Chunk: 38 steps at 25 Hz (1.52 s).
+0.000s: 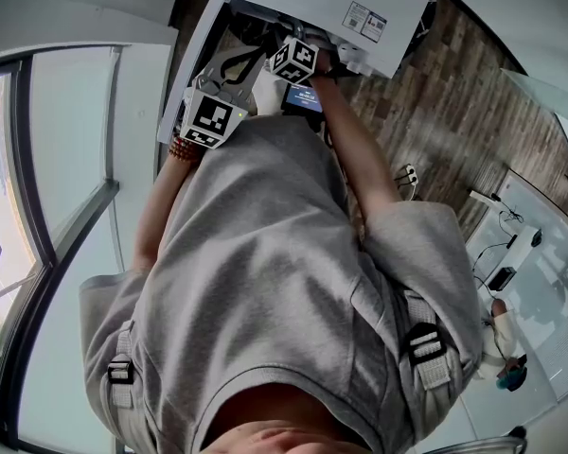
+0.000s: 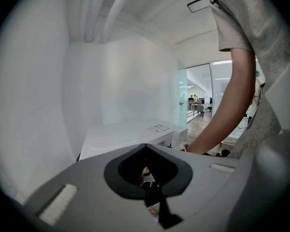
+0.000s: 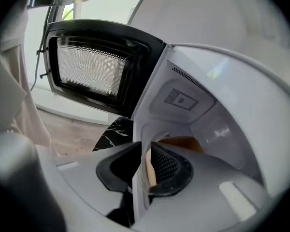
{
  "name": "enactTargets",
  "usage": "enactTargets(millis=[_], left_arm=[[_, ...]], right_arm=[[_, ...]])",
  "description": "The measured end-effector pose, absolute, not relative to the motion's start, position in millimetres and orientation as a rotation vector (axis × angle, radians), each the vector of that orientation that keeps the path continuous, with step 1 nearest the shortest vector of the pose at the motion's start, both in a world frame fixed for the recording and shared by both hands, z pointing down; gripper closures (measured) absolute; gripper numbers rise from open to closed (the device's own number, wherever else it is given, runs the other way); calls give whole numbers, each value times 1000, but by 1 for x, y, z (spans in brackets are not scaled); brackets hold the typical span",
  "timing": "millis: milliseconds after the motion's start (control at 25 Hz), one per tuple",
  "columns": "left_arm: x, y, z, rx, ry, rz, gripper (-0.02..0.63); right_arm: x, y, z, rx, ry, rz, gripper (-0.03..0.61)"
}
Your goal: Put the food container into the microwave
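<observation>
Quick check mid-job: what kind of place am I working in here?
Likely an office kitchenette corner: a microwave with its door open, glass partitions, and white desks on wood flooring.

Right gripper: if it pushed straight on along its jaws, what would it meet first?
Likely the microwave's white front edge, which lines up right between the jaws of the right gripper. Beyond it, inside the microwave, sits an orange-tan thing. Depth is unclear, so this is a guess.
</observation>
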<state>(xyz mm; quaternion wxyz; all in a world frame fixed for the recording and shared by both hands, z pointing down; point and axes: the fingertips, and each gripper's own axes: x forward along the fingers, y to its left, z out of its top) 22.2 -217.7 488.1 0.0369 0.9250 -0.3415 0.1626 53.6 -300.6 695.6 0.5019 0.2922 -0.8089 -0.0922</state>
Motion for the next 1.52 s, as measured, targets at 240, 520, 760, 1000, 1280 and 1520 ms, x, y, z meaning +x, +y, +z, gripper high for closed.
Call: enactTargets(millis=[240,520,760,1000,1280,1520], left_arm=[[15,-209,486,2840,-1065,479,615],[14,-194,484,2837,-1086,437,615],[18,-182,479,2852,-1091,400,615],[18,-165,479,2847,-1110,368,615],[19,-143,477,2858,-1118,336,615],[19,-116,480,2868,-1092,343,615]], right_arm=[[51,-291,692,706,-1952,-235,503],[49,-276,685,706,-1959,-230,503],[52,-263,682,700,-1959,-227,503],[53,-241,681,693,-1961,-215,503],[59,-217,679,698,-1959,-215,503],[57,-191,678,721,-1970,-189,503]])
